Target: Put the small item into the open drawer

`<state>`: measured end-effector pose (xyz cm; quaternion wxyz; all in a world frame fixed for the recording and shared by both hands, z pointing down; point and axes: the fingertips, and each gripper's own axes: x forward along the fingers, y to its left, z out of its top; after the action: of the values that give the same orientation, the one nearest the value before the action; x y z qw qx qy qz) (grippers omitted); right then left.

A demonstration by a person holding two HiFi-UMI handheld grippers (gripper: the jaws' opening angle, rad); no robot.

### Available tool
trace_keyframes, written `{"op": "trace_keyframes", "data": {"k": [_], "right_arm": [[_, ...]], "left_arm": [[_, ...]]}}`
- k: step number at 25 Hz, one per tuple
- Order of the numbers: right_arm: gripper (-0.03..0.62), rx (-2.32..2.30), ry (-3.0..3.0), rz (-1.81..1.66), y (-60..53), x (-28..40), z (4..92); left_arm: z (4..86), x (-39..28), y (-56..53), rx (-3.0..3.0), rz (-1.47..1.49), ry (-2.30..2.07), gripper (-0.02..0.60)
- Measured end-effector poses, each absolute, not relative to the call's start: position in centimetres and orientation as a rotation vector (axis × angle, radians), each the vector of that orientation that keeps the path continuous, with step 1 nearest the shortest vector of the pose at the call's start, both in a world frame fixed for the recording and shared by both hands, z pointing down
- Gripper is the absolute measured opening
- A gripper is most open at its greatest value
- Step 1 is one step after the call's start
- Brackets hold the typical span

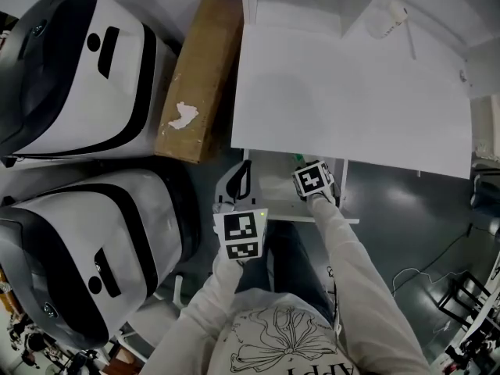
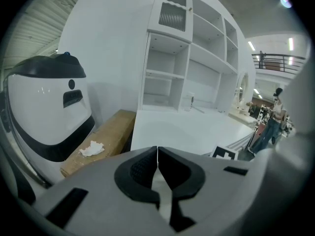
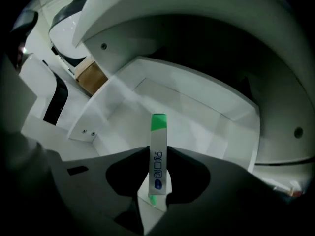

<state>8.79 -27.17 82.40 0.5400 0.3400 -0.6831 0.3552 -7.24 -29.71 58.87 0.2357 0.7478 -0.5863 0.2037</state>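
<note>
- Over the open drawer, the right gripper hangs with its fingers clenched on the small item, a thin white packet with green ends and blue print.
- The packet sticks straight out from between the fingers. Its green tip points into the drawer's bare white inside.
- In the head view the right gripper sits at the drawer's right half, close under the front edge of the worktop.
- The left gripper is just outside the drawer's front left corner, on the person's side. Its fingers are pressed together with nothing between them.
- Above and behind the drawer, the white worktop carries open shelves along its back.
- Left of the drawer, a long cardboard box lies against the worktop's side, with a scrap of white paper on top of it.
- Farther left of the drawer stand two white and black machines.
</note>
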Motion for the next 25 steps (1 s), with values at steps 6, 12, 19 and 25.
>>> {"op": "trace_keyframes", "data": {"k": [6,12,19,25], "right_arm": [[0.095,0.646,-1.629,0.659,-26.6,8.4,84.2],[0.153,0.616,-1.67,0.659,-26.5,7.9,83.9],[0.172,0.585,-1.748,0.623,-26.2,7.3,80.2],[0.108,0.628,-1.852,0.55,-25.6,7.5,74.0]], "left_arm": [[59.5,-7.8,-29.7,2.034,0.565,-1.615,0.008],[59.7,-8.0,-29.7,2.026,0.567,-1.618,0.008],[57.9,-7.7,-29.7,2.043,0.541,-1.632,0.008],[54.9,-7.3,-29.3,2.071,0.507,-1.66,0.008]]}}
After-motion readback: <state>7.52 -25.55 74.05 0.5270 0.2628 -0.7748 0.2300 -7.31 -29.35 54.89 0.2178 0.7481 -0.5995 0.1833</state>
